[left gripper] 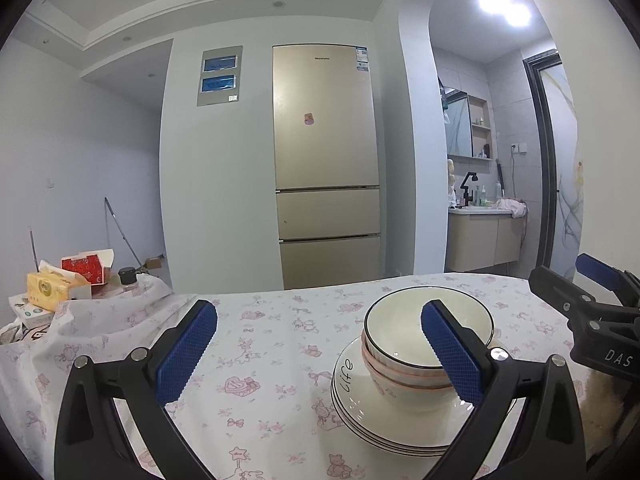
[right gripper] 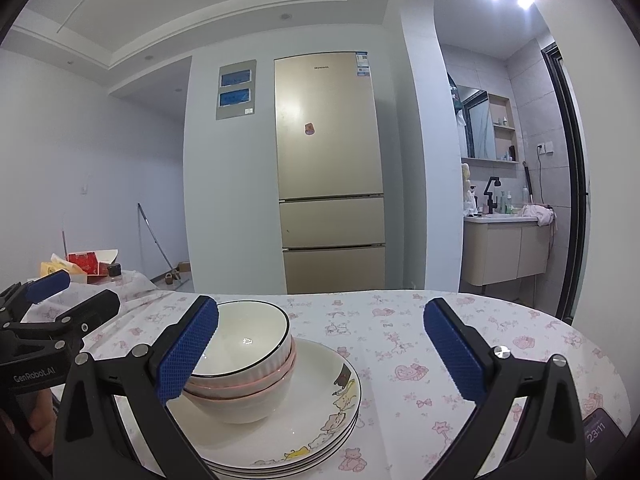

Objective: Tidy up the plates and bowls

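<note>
A stack of bowls (left gripper: 428, 344) stands on a stack of plates (left gripper: 360, 404) on the table with the pink-patterned cloth. The top bowl is white with a black rim, over pink-rimmed ones. My left gripper (left gripper: 320, 348) is open, and its right pad (left gripper: 452, 352) hangs in front of the bowls. In the right wrist view the bowls (right gripper: 244, 360) and the cartoon-printed plates (right gripper: 328, 408) lie at lower left. My right gripper (right gripper: 322, 352) is open, its left pad (right gripper: 188, 352) in front of the bowls' rim. Neither holds anything.
Tissue packs, a red box (left gripper: 86, 266) and a dark-capped jar (left gripper: 128, 278) crowd the table's far left. A phone (right gripper: 600, 428) lies at the near right edge. A gold fridge (left gripper: 326, 160) stands behind the table. A hand (right gripper: 38, 420) grips the left tool.
</note>
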A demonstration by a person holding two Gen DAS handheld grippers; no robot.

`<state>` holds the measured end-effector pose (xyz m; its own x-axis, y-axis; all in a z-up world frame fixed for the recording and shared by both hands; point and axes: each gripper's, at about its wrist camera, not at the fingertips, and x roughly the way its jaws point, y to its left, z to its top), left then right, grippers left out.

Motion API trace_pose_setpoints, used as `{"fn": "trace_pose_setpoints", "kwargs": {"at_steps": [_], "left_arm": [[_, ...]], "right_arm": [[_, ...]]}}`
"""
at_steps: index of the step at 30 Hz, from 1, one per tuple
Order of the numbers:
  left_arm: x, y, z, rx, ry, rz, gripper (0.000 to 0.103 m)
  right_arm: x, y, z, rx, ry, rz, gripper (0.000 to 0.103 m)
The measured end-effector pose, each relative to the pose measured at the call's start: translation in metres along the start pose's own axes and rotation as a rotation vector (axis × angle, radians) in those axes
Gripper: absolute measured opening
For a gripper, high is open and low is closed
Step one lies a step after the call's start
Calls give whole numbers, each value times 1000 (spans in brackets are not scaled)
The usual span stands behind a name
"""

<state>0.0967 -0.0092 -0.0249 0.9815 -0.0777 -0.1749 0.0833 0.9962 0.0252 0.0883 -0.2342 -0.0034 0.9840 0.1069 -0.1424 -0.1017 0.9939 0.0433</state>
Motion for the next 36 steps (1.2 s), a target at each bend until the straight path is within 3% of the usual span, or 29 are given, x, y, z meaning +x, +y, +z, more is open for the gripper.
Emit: {"fn": "trace_pose_setpoints", "kwargs": {"at_steps": [36], "left_arm": [[4,3,-1,-4,28,17,103]], "right_arm": [[5,-1,0,2,20,-3,103]]}}
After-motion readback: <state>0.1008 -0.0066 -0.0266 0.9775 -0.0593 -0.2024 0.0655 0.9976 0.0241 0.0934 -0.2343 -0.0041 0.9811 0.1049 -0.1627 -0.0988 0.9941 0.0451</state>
